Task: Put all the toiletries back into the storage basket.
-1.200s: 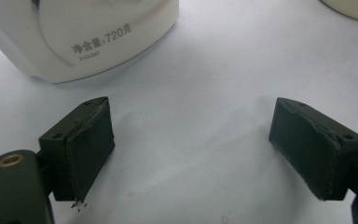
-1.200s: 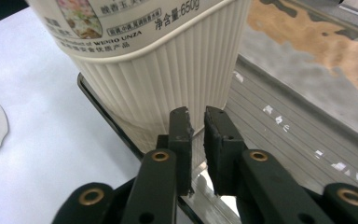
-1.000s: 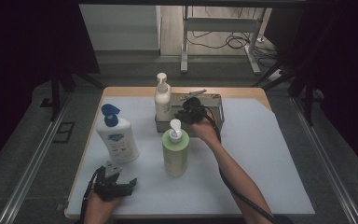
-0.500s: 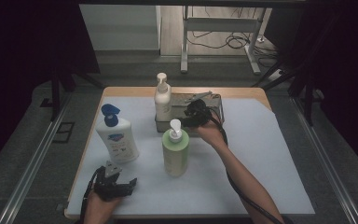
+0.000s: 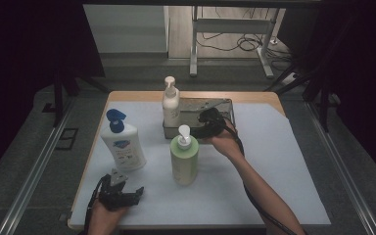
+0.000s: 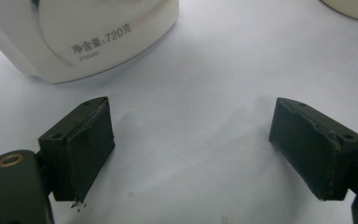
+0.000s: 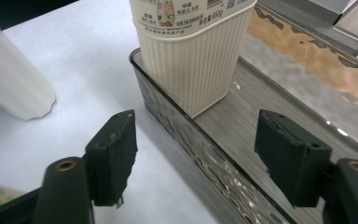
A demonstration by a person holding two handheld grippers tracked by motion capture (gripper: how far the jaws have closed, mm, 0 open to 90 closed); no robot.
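Metal tray: held cream bottle at its left end, just ahead of right tool.
Right tool: jaws just opening, astride tray's near rim, gripping nothing.
Left tool: spread, bare desk between jaws; white bottle just ahead.

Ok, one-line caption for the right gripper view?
Open right claw astride the metal tray rim, cream ribbed bottle standing inside.

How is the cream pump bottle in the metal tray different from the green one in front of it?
The cream pump bottle stands inside the metal tray; the green pump bottle stands on the white table cover. The cream pump bottle looks slimmer, the green pump bottle broader. Both stand upright with white pump heads.
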